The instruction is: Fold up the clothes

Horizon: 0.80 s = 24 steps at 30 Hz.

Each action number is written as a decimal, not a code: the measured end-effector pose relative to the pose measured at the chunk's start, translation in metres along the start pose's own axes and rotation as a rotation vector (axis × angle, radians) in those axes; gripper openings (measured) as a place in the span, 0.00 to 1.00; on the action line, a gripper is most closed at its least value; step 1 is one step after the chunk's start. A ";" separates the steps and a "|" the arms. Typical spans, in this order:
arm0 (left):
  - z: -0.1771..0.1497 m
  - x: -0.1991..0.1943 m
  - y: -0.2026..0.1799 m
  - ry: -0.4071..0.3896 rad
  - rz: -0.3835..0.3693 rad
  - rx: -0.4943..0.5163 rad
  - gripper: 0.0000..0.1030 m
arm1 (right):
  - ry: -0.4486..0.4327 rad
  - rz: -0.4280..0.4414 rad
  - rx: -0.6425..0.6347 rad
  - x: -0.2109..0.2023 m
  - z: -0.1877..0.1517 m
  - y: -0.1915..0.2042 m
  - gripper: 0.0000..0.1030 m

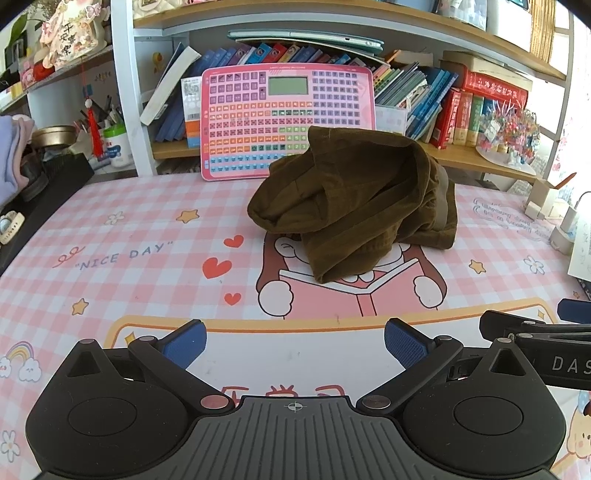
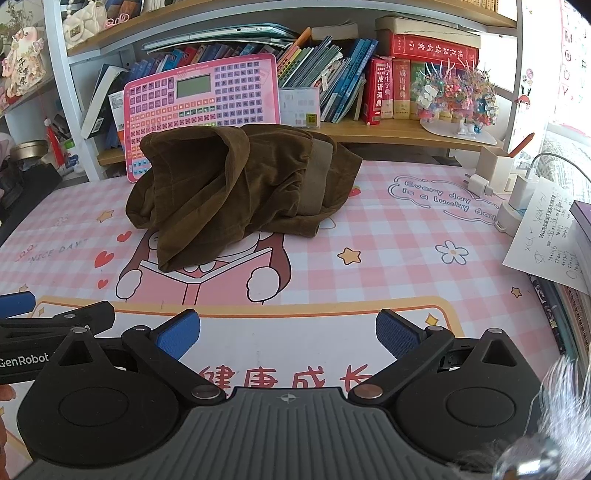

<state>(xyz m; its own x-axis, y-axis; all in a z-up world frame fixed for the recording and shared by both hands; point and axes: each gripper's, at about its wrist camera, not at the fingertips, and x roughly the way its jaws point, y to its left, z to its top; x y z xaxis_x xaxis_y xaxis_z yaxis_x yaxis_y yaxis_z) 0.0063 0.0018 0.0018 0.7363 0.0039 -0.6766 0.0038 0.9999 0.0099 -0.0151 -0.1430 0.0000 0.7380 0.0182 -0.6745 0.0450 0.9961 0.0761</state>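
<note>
Brown garment [image 1: 354, 199] lay crumpled on tabletop [image 1: 129, 229], well ahead of both grippers; left gripper [image 1: 294, 345] and right gripper [image 2: 288, 338] fingers spread, empty.

"NICE DAY" on desk mat [image 1: 122, 254], "GenRobot" on left tongs [image 2: 24, 359]

— Bright in here, daylight pouring in from the right, washing that edge out white.
— Sharp, though. The shelf [image 1: 332, 22] bows at the fisheye rim, corners go black, and a soft shadow sits under the tool [image 2: 288, 334].
</note>
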 end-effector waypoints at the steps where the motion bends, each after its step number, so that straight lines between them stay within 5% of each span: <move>1: 0.000 0.000 0.000 0.003 0.001 0.001 1.00 | 0.000 0.000 0.000 0.000 0.000 0.000 1.00; 24: 0.001 0.000 -0.001 0.006 0.004 0.007 1.00 | -0.001 -0.004 -0.001 -0.001 -0.001 0.001 1.00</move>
<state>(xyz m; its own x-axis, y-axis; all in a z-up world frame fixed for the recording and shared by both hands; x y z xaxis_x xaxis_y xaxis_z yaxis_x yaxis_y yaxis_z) 0.0070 0.0005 0.0026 0.7326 0.0078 -0.6806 0.0056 0.9998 0.0175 -0.0165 -0.1423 0.0007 0.7383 0.0139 -0.6744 0.0478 0.9962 0.0728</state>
